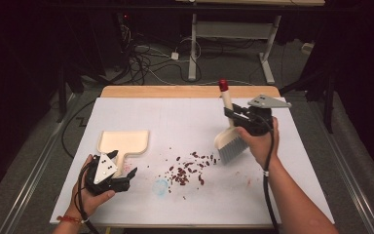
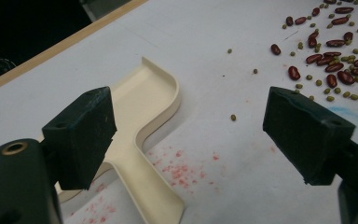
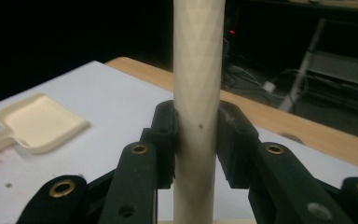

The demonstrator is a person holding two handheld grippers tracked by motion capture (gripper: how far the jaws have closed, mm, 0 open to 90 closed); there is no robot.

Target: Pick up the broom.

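The desk (image 1: 126, 204) has a white cover w/ a wood edge at the far side, and the pile of red beans (image 1: 187, 170) near its middle is the landmark here. In the left claw view small green beans (image 2: 307, 77) are mixed in w/ the red ones. The cream dustpan (image 1: 124, 142) lies flat to the left of the beans, well apart from them, its handle pointing to the near side of the desk. The left claw (image 1: 126, 178) is at the near-left of the beans, close to the dustpan handle; its jaws stand wide apart and hold nothing, and in its own view the handle (image 2: 144, 186) passes just beside the left jaw, but touching or not I cannot tell. The right claw (image 1: 233, 114) is at the far-right of the beans, closed around the pale handle of the brush (image 1: 230, 144). In the right claw view the handle (image 3: 198, 93) stands upright between both pads, gripped tight. The brush has a red tip (image 1: 222, 85) on top and grey bristles at the bottom, which sit just right of the beans, near the outermost ones. Faint red and blue stains are on the cover near the beans, at the near side. Behind the desk, on the floor, are cables and legs of another table.
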